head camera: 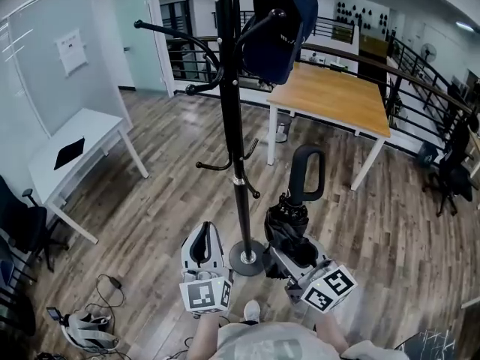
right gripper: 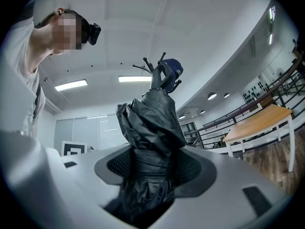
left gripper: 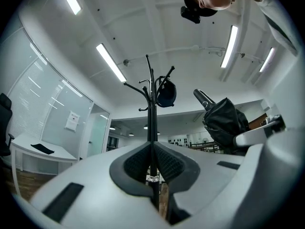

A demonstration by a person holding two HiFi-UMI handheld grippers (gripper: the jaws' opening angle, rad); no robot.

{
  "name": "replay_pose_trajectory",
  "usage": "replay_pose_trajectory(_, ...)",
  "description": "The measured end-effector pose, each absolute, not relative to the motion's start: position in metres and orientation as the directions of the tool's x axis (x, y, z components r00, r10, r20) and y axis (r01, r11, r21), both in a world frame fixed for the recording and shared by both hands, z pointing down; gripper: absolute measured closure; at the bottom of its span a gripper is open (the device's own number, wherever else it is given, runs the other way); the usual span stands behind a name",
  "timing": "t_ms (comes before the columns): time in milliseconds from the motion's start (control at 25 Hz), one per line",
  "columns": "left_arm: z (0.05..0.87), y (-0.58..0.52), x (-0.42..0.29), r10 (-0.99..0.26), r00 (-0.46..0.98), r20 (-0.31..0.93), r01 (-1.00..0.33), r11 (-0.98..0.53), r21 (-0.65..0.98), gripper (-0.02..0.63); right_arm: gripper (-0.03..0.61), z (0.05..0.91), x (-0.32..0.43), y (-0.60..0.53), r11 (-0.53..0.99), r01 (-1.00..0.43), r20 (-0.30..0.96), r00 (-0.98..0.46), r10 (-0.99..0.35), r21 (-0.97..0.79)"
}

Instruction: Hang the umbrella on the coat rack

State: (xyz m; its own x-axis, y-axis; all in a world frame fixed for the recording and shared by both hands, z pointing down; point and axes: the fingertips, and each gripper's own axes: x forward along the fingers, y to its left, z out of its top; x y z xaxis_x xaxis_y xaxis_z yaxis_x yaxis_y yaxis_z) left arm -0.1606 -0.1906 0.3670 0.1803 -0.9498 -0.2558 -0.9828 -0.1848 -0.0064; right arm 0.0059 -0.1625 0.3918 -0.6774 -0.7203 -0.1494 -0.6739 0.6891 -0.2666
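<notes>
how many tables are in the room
2: a white desk at the left by the glass wall, and a wooden-topped table at the upper right, beyond the coat rack. Others may be out of view.

Pale grey left gripper (head camera: 203, 231) and right gripper (head camera: 289, 247), black ribbed jaws, black-and-white marker cubes (head camera: 205, 294), light grey top (head camera: 277, 345)
</notes>
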Motion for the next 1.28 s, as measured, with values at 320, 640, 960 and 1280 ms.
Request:
replay_pose_trajectory(320,0.359,-0.245,-0.162,-0.931,0.236,-0.279,-0.972,-0.232,-0.049,0.574,0.31,0.385,-0.006,-0.216,0.675,-0.694,-0.158,-0.658,-0.736,-0.25)
replay_pose_trajectory(640,0.354,-0.266,-0.155,-0.937,0.211,-0.277,-0.977,-0.212,-0.026,0.574,0.31,0.37,-0.007,-0.242,0.711,-0.659,-0.181,-0.69,-0.701,-0.243)
replay_pose_trajectory(960,0.352,-0.269,-0.152,-0.945,0.17,-0.281,-0.985,-0.168,-0.028,0.574,0.31,0.371,-0.009,-0.252,0.752,-0.618,-0.188,-0.73,-0.657,-0.229)
replay_pose_trajectory(1280,0.345,-0.276,-0.154,-0.947,0.14,-0.288,-0.99,-0.134,-0.041,0.574,0.31,0.323,-0.004,-0.256,0.799,-0.539,-0.294,-0.744,-0.6,-0.265)
